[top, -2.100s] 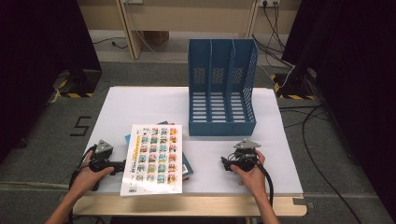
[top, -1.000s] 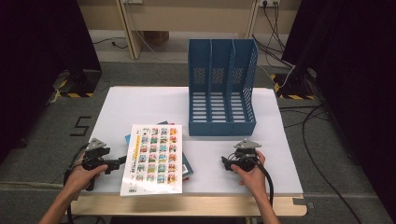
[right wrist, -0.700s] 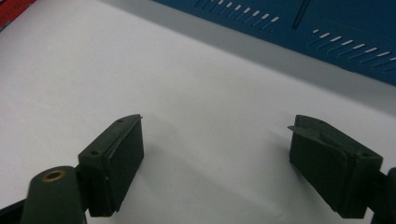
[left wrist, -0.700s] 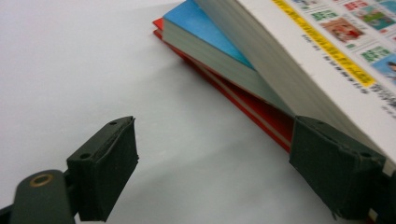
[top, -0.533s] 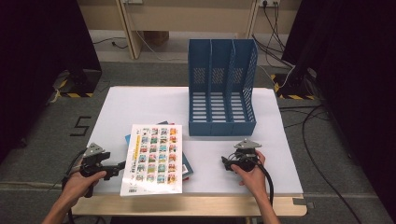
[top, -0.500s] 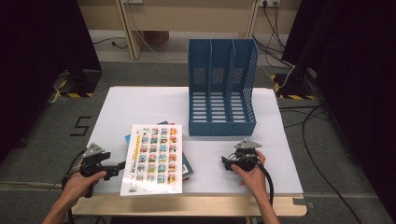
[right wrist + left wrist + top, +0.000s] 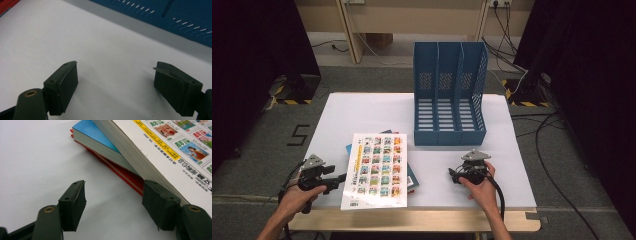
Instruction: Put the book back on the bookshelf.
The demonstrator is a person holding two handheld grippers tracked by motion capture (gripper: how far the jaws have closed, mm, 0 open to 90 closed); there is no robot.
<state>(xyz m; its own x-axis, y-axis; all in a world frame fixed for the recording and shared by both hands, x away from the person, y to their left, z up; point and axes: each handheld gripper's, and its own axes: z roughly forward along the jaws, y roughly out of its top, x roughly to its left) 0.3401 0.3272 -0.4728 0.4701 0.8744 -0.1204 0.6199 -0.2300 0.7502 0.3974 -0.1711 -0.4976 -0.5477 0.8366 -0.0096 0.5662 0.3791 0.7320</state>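
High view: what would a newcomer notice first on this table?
Probably the tall blue three-slot file rack at the back of the white table. Next, the big picture-covered book lying on a stack of books near the front edge, with the open left gripper at its left side.

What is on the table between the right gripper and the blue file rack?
Nothing: in the high view, bare white table separates the right gripper from the blue file rack.
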